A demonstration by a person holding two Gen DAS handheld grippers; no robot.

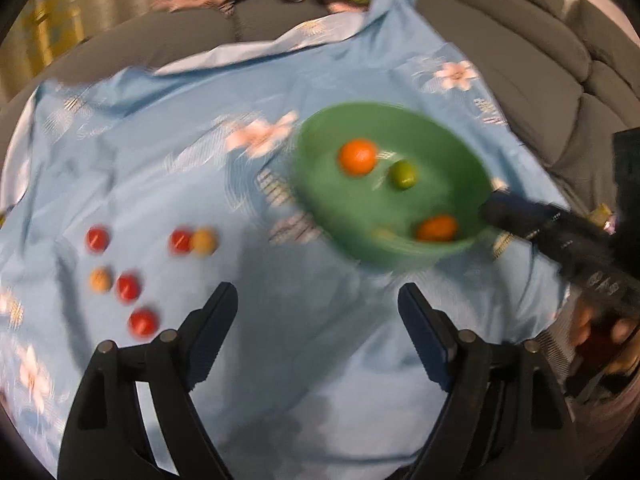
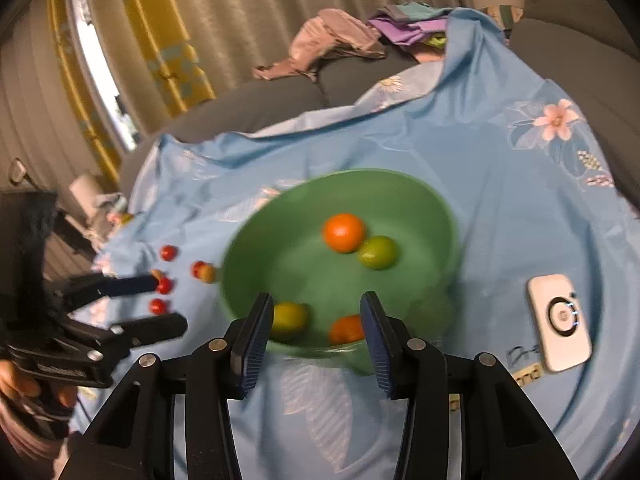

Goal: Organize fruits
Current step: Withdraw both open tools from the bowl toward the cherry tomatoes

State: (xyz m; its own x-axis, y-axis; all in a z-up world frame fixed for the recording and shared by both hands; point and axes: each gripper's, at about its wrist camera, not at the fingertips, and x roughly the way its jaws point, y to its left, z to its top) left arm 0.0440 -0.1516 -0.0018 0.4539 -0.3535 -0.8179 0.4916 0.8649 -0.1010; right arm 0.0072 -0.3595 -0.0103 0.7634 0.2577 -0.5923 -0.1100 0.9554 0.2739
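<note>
A green bowl (image 1: 360, 216) (image 2: 280, 248) on the blue flowered cloth holds two oranges (image 1: 357, 157) (image 2: 344, 232), (image 1: 436, 229) (image 2: 347, 330), a green lime (image 1: 402, 174) (image 2: 377, 252) and a yellow-green fruit (image 2: 289, 317). Several small red and yellow-orange fruits (image 1: 128, 287) (image 2: 164, 285) lie on the cloth left of the bowl. My left gripper (image 1: 318, 300) (image 2: 170, 302) is open and empty, over the cloth between the small fruits and the bowl. My right gripper (image 2: 316, 316) (image 1: 486, 212) is open and empty at the bowl's near rim.
A white device (image 2: 559, 322) lies on the cloth right of the bowl. The cloth (image 1: 280, 80) covers a grey sofa (image 1: 520, 40) with crumpled clothes (image 2: 332, 40) at its back. Curtains (image 2: 160, 20) hang behind.
</note>
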